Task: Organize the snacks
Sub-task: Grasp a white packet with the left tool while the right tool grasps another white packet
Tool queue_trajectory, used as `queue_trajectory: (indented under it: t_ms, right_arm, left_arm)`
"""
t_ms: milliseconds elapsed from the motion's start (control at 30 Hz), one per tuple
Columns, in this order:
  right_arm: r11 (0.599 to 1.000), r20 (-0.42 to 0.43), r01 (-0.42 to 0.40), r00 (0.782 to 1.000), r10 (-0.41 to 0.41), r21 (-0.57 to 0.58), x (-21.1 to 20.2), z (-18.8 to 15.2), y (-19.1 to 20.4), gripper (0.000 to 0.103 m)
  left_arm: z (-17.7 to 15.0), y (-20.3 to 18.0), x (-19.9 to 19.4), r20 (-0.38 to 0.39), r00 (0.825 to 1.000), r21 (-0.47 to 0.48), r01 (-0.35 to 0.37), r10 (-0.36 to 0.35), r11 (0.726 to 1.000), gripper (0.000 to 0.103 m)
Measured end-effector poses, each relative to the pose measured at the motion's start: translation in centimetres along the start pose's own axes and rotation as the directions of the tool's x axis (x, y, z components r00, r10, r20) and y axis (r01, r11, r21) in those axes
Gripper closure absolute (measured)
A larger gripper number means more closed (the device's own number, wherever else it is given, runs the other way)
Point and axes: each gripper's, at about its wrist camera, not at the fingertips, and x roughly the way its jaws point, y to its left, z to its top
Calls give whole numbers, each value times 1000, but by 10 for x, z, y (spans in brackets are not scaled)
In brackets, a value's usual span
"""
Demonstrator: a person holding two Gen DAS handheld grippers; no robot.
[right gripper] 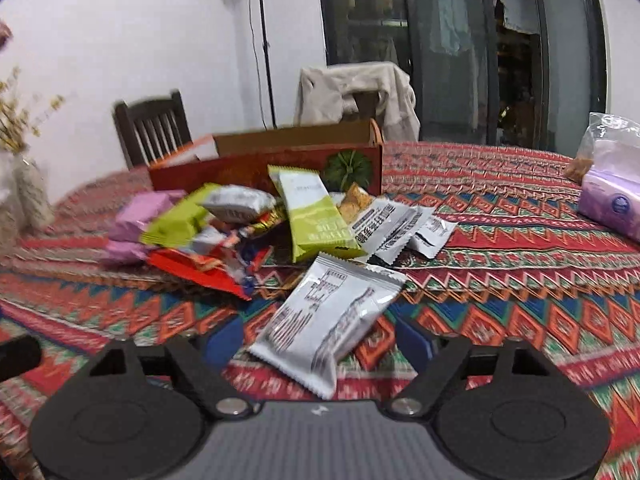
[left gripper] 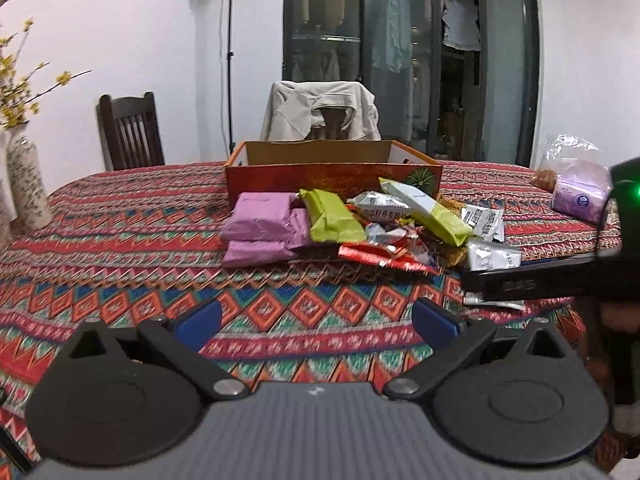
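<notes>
A pile of snack packets lies on the patterned tablecloth (left gripper: 120, 248) in front of an open orange-red cardboard box (left gripper: 332, 184) (right gripper: 256, 168). It holds purple packets (left gripper: 260, 216), lime-green packets (left gripper: 336, 216) (right gripper: 316, 216), red wrappers (right gripper: 196, 268) and silver-white packets (right gripper: 384, 228). My left gripper (left gripper: 316, 324) is open over bare cloth, short of the pile, with nothing between its blue pads. My right gripper (right gripper: 320, 342) straddles one silver-white packet (right gripper: 324, 320) lying flat on the cloth. Its pads stand on either side of the packet, apart from it. One right finger (left gripper: 520, 282) shows as a dark bar in the left wrist view.
A white vase with yellow flowers (left gripper: 28, 188) stands at the table's left edge. A purple tissue pack (right gripper: 612, 204) and a clear plastic bag (right gripper: 608, 136) sit at the right. Behind the table are a dark wooden chair (left gripper: 130, 136) and a chair draped with a beige jacket (left gripper: 320, 112).
</notes>
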Motion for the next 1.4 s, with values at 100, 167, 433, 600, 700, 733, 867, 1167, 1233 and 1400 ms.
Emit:
queue_trajectory:
  t_ms: [100,167,433,600,700,733,867,1167,1233,1400]
  right_arm:
    - [998,-24,10,1000,-11,-60,16,8,7,36]
    - [994,-40,-2,999,-2,-107,22,10,10,49]
    - [991,-37,-27,999,23,-132,-3,4,-22,59]
    - [995,-21,-30,999,28,-98,-24,-6,-39,59]
    - [995,-24,-37,999,35,-91,-30,-10,-44,59]
    - [995,-25,-39,999,36,-90,-31,-11,-45,59]
    - [995,-20,-44,999,42,-85,-36,-13,-49,59]
    - [995,30,-77,996,79,-58,-64,-13,-54,60]
    - [994,29,-86,996,88,-69,-68,-15,-50,60]
    - [990,27,-113,993,116,-86,-78,-21,-36,60]
  left_arm:
    - [16,-7,17,14,999,18,40,-40,999,0]
    - [32,-15,32,37,996,30,81,-82,996,0]
    - [92,-58,139,12,998,140,61,-63,988,15]
    - [96,-68,179,-86,994,123,79,-69,989,29]
    - [91,-68,189,-152,985,109,95,-78,989,56]
    - [89,-67,188,-157,984,107,98,-81,989,56]
    - [86,-61,163,-151,981,73,131,-119,989,60]
    - [56,-27,35,-65,982,-79,171,-176,982,60]
    - [45,-18,24,-103,982,-91,147,-156,985,60]
    - [20,9,2,-142,984,-156,85,-108,984,60]
